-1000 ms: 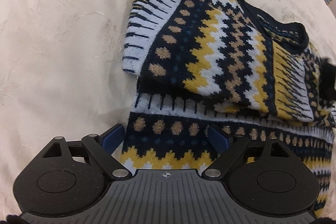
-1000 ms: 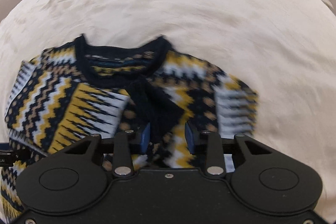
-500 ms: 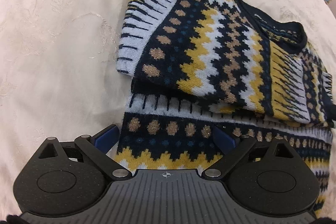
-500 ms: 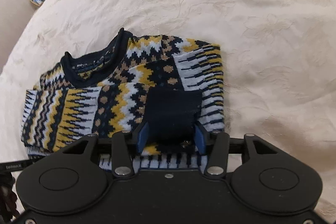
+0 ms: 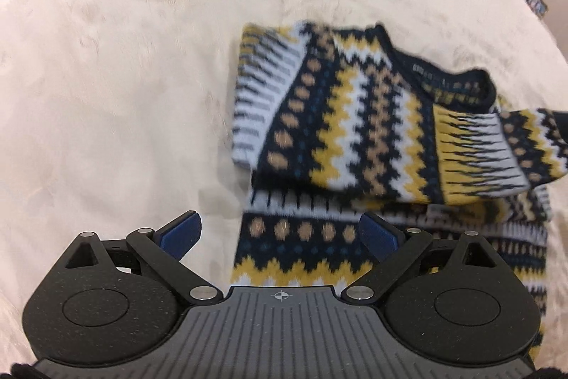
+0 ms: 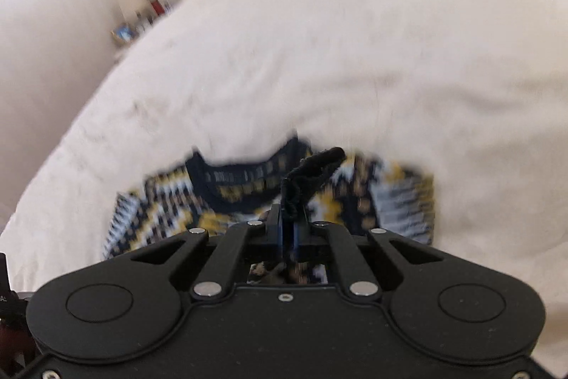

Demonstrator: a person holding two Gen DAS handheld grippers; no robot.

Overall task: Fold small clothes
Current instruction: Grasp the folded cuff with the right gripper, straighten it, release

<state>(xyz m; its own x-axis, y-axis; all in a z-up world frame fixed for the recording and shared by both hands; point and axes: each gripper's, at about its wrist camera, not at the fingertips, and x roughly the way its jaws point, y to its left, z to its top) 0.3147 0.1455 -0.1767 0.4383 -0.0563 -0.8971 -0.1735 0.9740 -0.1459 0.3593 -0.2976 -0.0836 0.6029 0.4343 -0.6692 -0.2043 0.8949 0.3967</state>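
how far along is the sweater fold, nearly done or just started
Partly done. One sleeve already lies folded across the sweater on the white bedspread. In hand: the right claw is shut on the dark cuff of the other sleeve, lifted above the collar. The left claw is open over the hem, holding nothing. Left: lay that sleeve down, then fold the body up.

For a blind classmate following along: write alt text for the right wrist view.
The right gripper is shut on a dark cuff of the patterned sweater, which lies on a cream bedspread. The picture is motion-blurred.
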